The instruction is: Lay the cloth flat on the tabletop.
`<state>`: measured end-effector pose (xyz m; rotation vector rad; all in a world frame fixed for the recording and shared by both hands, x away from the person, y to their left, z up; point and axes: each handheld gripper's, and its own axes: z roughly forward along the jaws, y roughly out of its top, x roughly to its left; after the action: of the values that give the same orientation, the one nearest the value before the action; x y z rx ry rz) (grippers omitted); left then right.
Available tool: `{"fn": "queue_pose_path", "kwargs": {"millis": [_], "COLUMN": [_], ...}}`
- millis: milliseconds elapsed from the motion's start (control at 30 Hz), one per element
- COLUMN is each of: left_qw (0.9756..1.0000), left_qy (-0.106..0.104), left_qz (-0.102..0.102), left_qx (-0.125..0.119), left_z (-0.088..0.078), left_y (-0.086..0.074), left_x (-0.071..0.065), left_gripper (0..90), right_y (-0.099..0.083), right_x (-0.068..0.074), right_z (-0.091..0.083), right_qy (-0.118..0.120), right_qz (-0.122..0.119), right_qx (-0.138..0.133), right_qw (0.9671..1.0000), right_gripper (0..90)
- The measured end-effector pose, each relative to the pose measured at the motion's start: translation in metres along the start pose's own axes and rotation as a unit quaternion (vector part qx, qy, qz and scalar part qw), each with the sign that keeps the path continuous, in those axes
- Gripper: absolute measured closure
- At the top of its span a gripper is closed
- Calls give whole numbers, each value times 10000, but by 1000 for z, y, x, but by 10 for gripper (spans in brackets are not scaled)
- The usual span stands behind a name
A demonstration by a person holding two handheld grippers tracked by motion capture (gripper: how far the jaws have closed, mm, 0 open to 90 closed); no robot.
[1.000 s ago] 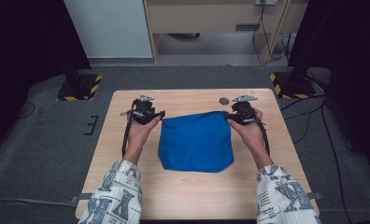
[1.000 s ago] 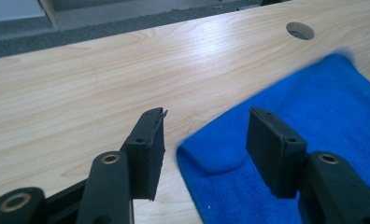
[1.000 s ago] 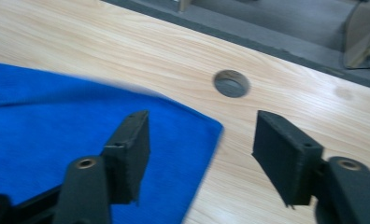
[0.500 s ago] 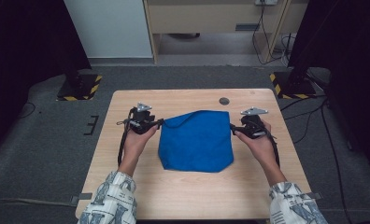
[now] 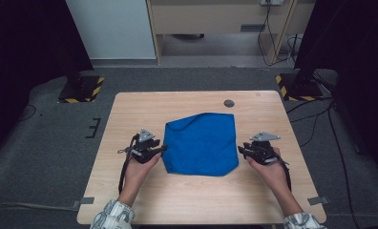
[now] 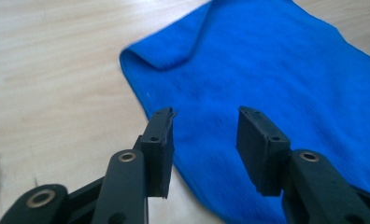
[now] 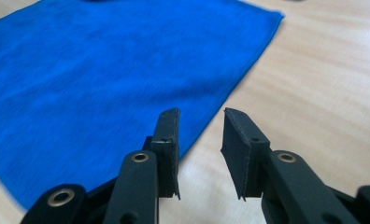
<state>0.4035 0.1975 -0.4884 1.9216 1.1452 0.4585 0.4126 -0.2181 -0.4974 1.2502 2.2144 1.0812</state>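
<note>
A blue cloth [image 5: 201, 143] lies flat on the middle of the wooden table [image 5: 177, 200], its far left corner folded over. My left gripper [image 5: 164, 149] sits at the cloth's left edge, near the front corner. In the left gripper view the cloth [image 6: 276, 60] runs under the left gripper [image 6: 204, 114]; its jaws have just been closing but stand apart, gripping nothing. My right gripper [image 5: 239, 150] is at the cloth's right edge. There the right gripper [image 7: 202, 114] hovers over the hem of the cloth [image 7: 103, 70], jaws just closing, a gap still between the pads.
A small dark round disc [image 5: 229, 103] sits on the table beyond the cloth. Two stands with yellow-black striped feet [image 5: 79, 90] [image 5: 297, 86] flank the table's far corners on the grey floor. A wooden cabinet [image 5: 215, 19] stands behind.
Both grippers have moved from the cloth's far corners back along its sides toward the person and lower. The right jaws have narrowed. The cloth lies slack on the table.
</note>
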Motion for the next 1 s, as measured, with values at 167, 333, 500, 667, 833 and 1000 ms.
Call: {"fn": "queue_pose_path", "kwargs": {"millis": [167, 333, 500, 667, 833, 1000], "left_qw": [9998, 9997, 9995, 9988, 9984, 9981], "left_qy": [12, -21, -12, -1, 13, 8], "left_qz": [180, 222, 298, 399, 483, 508], "left_qx": [-24, 72, 105, 268, 277, 349], "left_z": [-16, -18, -11, -1, 3, 6], "left_y": [-15, -26, -28, -32, -34, -36], "left_x": [-9, -17, -26, -33, -36, -37], "left_gripper": [546, 536, 486, 439, 402, 371], "right_y": [-17, -25, -28, -30, -30, -32], "right_x": [7, 15, 17, 19, 21, 21], "right_z": [-9, -8, -5, -1, 1, 5], "right_qy": [229, 422, 511, 622, 659, 696], "right_qz": [29, -108, -101, -96, -151, -106], "right_qx": [-34, 169, 274, 400, 429, 568], "right_qw": [9997, 9989, 9983, 9972, 9968, 9959], "right_gripper": [631, 556, 493, 460, 445, 431]}}
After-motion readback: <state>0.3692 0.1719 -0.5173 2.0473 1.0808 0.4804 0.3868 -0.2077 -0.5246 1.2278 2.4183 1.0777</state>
